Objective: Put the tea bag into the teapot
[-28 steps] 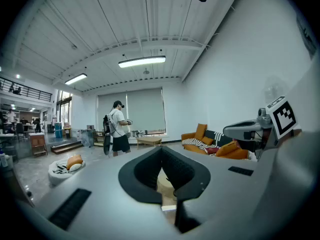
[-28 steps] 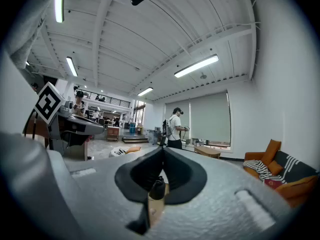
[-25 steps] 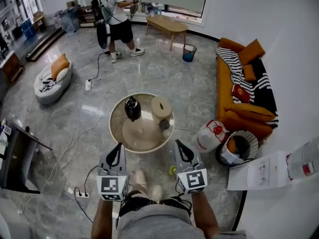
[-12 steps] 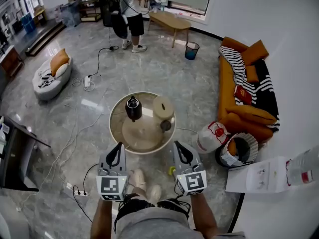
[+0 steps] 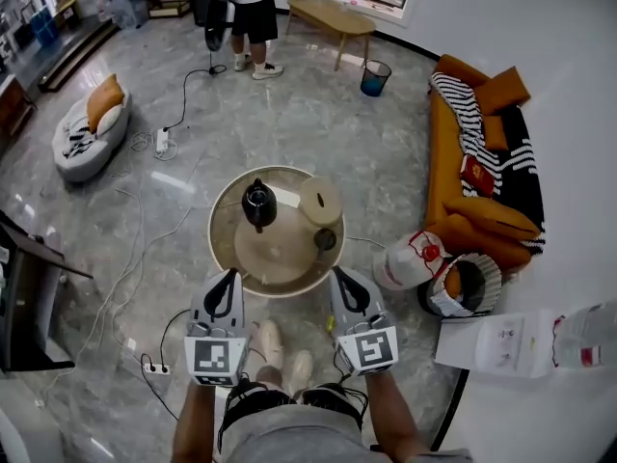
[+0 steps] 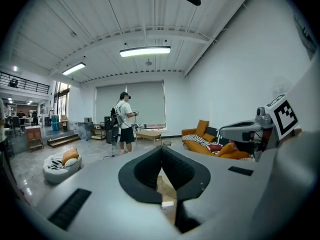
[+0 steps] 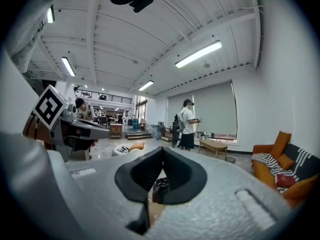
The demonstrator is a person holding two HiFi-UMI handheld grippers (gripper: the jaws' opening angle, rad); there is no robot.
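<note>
**Both grippers shut and empty as the tea table waits**

The left gripper (image 5: 229, 278) and the right gripper (image 5: 339, 278) hang side by side above the person's shoes, just short of the low round table (image 5: 217, 249). Each gripper's own view shows its pads pressed together with nothing between them (image 6: 161, 151) (image 7: 163, 151).

On the table, the black teapot (image 5: 257, 204) stands upright on the far left. A tan cylinder (image 5: 320, 201) stands to its right, a small dark vessel (image 5: 325, 239) sits nearer the right gripper, and a wide tan disc (image 5: 275, 254) fills the near middle. The tea bag cannot be made out in any view, as it is too small or hidden.

The likely risks start there. Reaching in without first locating the bag could send shut jaws into the teapot and tip it. The bag is probably light, so pads that open late could push it along the table instead of gripping it. Whether the pot's lid is on is unclear, and a closed pot would block the drop.

On the floor, a power strip (image 5: 154, 367) and its cable (image 5: 130, 278) lie beside the left foot, a trip hazard on any sidestep. Another person (image 5: 249, 8) works far across the room, well apart.
</note>
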